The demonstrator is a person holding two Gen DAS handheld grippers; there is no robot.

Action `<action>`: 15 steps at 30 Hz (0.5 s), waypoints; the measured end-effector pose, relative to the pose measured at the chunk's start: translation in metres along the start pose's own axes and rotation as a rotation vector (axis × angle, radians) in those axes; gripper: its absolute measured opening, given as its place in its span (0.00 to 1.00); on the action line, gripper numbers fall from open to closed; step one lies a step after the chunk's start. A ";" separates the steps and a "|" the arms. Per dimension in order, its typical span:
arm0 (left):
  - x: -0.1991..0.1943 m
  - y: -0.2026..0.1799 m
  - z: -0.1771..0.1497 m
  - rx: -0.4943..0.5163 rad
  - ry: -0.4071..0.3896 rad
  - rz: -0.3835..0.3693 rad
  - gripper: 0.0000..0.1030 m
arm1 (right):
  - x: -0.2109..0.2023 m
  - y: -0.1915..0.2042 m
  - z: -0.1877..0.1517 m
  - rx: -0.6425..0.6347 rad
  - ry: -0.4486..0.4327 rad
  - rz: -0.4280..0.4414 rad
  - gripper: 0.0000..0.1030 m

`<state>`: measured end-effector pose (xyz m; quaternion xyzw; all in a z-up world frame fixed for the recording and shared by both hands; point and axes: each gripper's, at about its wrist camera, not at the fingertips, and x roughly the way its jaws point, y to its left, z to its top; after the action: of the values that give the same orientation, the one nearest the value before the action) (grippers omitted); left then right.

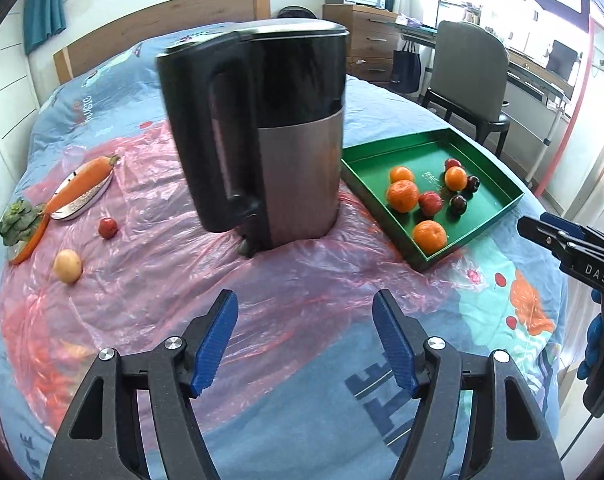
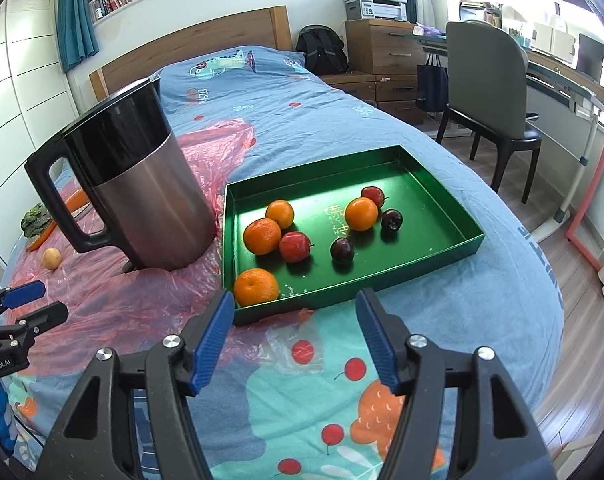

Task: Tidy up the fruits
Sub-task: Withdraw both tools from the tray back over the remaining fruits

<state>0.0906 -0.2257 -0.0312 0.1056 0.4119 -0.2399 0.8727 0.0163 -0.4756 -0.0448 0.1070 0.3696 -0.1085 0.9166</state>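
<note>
Four oranges (image 2: 261,236), two red apples (image 2: 295,246) and two dark plums (image 2: 342,251) lie in the green tray (image 2: 434,258) on the bed (image 2: 261,92), beside a tall kettle (image 2: 141,196). One small red fruit (image 1: 108,227) (apart, left of the kettle) lies on pink plastic (image 1: 149,208). Left gripper (image 1: 306,342) and right gripper (image 2: 294,338) both gape wide, empty.

Before me, a green tray (image 2: 434,256) on the bed holds four oranges (image 2: 261,236), two red apples (image 2: 295,246) and two dark plums (image 2: 342,251); one small red fruit (image 1: 108,227) lies apart on pink plastic.
</note>
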 end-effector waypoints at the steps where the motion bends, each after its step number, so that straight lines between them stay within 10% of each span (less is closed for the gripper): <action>1: -0.005 0.007 -0.002 -0.012 -0.009 0.009 0.63 | -0.001 0.006 -0.002 -0.011 0.003 0.003 1.00; 15: -0.038 0.104 -0.035 -0.178 -0.061 0.118 0.64 | -0.010 0.104 -0.026 -0.145 0.033 0.098 1.00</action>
<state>0.0988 -0.1102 -0.0251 0.0447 0.3979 -0.1535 0.9034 0.0213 -0.3681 -0.0445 0.0602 0.3860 -0.0344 0.9199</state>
